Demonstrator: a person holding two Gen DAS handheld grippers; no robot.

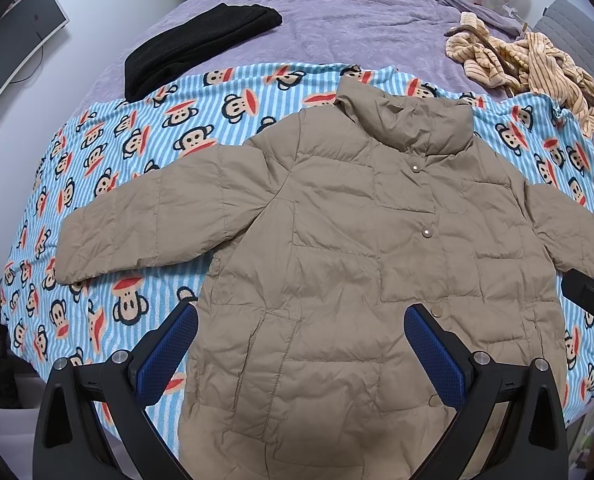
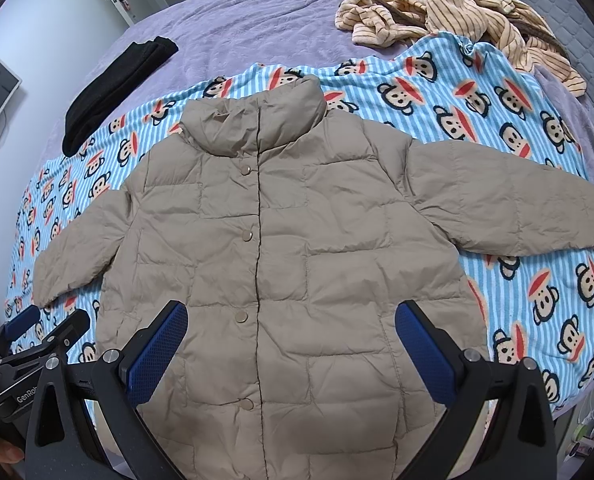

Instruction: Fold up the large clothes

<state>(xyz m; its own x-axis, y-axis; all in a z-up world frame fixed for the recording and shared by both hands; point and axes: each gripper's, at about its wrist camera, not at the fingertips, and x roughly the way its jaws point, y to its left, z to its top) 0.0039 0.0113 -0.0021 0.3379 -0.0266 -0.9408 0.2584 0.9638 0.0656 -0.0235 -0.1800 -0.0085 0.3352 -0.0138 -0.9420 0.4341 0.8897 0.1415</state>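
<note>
Left claw (image 1: 301, 354) spread wide, nothing in it, hovering over the lower front of the tan puffer jacket (image 1: 357, 264); right claw (image 2: 291, 354) likewise wide and empty, above the hem near the snap placket. Jacket lies front up, snapped shut, collar standing, both sleeves out sideways, on the monkey-print blanket (image 2: 497, 120) spread over the purple bed (image 1: 357, 20). Risks as I judge them: the shell looks slick and puffy, so a shallow pinch may take only the top layer and slide off, or the fold may spring open. A deep pinch at the sleeve cuff (image 1: 77, 244) could catch the blanket beneath and drag it along. The two claws hang close together over the hem, so they could knock each other if both go in at once. Folded black garment (image 1: 193, 44) and heaped striped garment (image 2: 457, 8) sit well apart at the far side; little chance of fouling them.
</note>
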